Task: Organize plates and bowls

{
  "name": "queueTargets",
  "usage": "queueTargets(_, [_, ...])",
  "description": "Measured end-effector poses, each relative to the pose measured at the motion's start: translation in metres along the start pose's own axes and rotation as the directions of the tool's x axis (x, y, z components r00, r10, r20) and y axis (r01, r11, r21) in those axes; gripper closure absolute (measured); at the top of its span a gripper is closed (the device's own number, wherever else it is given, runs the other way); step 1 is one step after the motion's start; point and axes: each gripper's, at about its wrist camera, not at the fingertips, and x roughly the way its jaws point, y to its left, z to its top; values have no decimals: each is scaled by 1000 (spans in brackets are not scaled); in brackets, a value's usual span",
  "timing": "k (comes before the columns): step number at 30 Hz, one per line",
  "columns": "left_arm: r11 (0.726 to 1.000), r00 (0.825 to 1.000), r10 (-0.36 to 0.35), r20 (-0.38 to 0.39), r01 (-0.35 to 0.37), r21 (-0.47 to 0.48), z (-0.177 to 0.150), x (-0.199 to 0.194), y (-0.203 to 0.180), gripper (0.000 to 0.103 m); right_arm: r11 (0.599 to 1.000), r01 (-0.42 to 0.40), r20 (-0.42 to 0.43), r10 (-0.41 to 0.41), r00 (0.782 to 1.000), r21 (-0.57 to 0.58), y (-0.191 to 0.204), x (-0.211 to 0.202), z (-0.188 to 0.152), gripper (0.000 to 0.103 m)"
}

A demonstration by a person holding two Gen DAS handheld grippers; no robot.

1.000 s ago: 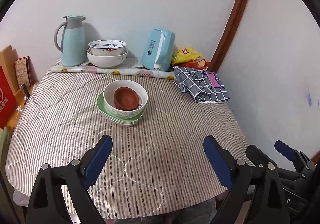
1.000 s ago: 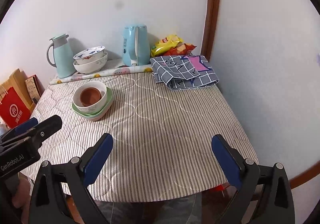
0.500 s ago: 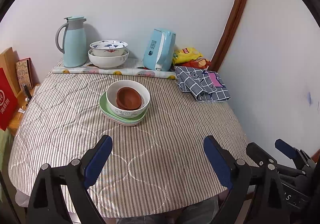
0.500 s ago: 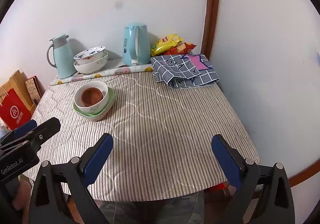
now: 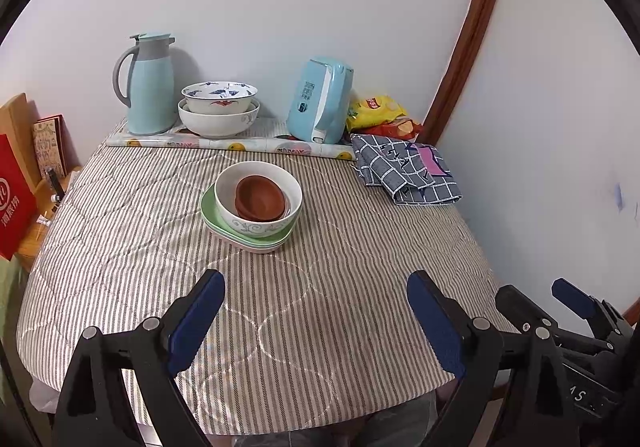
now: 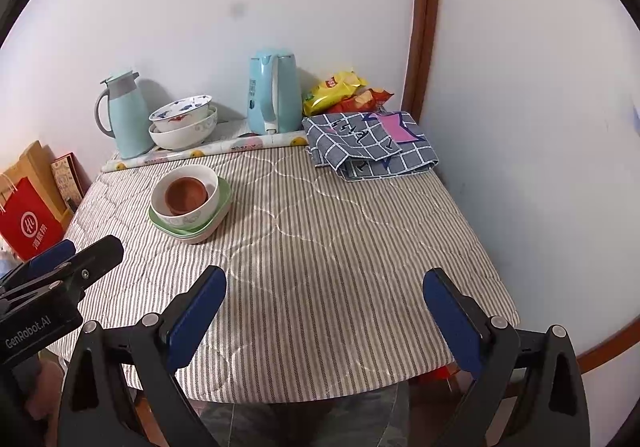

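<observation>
A small brown bowl [image 5: 260,198] sits inside a white patterned bowl [image 5: 256,223], which rests on stacked green plates [image 5: 209,212] mid-table. The same brown bowl [image 6: 186,194], white bowl [image 6: 182,221] and green plates [image 6: 224,191] show at the left in the right wrist view. At the back, two nested white bowls [image 5: 218,109] [image 6: 184,125] stand on a rolled mat. My left gripper [image 5: 316,287] is open above the near table edge, nothing between its fingers. My right gripper [image 6: 325,283] is open too, empty, near the front edge.
A mint thermos jug [image 5: 150,83], a light blue kettle [image 5: 320,99], snack bags [image 5: 376,111] and a folded checked cloth [image 5: 404,173] line the back and right of the striped table [image 5: 320,247]. Red and brown paper bags [image 6: 28,207] stand left of it. Walls close in behind and at right.
Both views have shifted slightly, so the stack of dishes sits a little further right in each picture. Both grippers stay open and empty.
</observation>
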Motion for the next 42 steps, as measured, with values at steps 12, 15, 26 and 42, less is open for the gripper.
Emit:
queueTargets(12, [1000,1000,-4,-5,4,-7,-1,1,1,10,1000,0,1,0,1000,5,-1,-1,0,5])
queueTargets(15, [1000,1000,-2,-6,2,-6,-1,1,1,10,1000,1,1,-1,1000,7,-1,-1,0,5])
queueTargets(26, [1000,1000,-4,-7,4,-4,-1,0,0,10,1000,3,4,-3,1000,12,-2,-2,0,5])
queueTargets(42, [1000,1000,-7,-7,7,-5,0,0,1,10,1000,4,12,-5,1000,18,-2,-7,0,5])
